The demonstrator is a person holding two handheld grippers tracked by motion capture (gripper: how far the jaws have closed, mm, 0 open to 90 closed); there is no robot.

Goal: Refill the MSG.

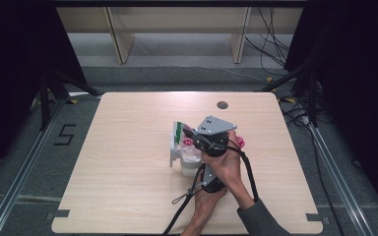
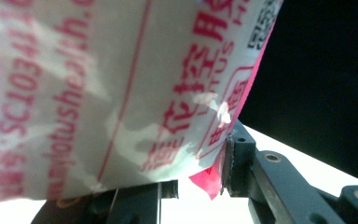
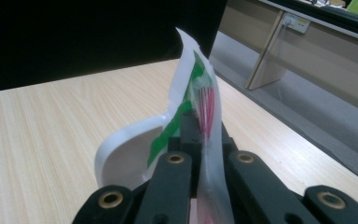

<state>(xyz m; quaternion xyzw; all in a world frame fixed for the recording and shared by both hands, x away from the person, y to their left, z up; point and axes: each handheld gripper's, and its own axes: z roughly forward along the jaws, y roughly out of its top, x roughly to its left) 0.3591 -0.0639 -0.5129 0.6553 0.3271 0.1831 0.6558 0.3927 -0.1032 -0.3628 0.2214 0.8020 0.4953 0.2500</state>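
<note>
Toward the desk's (image 1: pixel 128 196) near edge, right of its middle, both hands meet over one white packet (image 2: pixel 98 93) with pink print. Left tongs (image 1: pixel 204 183) grip its lower part, a pad (image 2: pixel 227 163) pressing the pink edge. Right tongs (image 3: pixel 204 140), farther off, are pinched tight on its top strip (image 3: pixel 200 93), white, green and pink. That strip curls but looks unsevered, so I judge both grips set and the tearing open left to do.
</note>
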